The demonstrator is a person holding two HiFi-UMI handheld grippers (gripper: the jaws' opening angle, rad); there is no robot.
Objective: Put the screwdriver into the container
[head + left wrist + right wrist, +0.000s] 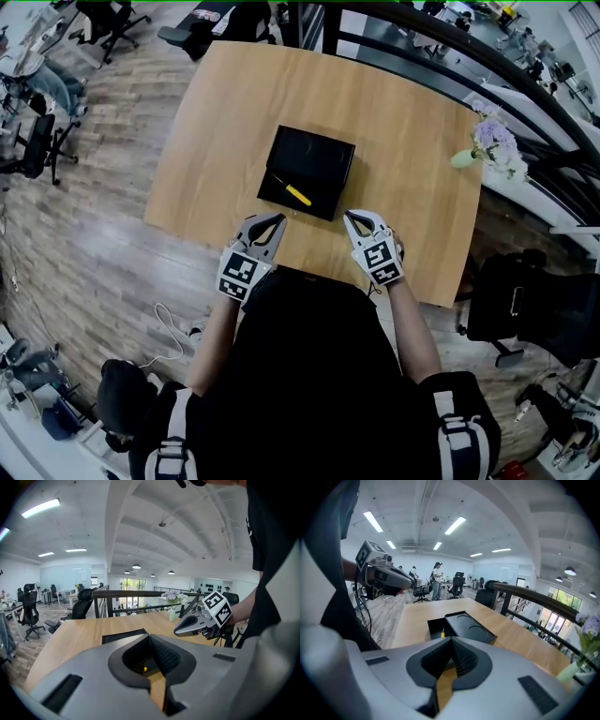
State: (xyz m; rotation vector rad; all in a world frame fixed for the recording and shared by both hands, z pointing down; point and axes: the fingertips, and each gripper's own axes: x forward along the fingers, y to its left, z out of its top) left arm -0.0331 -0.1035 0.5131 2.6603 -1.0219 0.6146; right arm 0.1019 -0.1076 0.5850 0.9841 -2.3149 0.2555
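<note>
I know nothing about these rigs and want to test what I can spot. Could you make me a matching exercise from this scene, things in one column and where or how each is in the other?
Things:
1. screwdriver
2. container
3. flowers
4. right gripper

Place or state:
A. by the edge of the table, at the head view's right
B. fingers closed, nothing between them
C. lying inside the black box
D. black, near the middle of the table

Right pairs: 1-C, 2-D, 3-A, 4-B.
</note>
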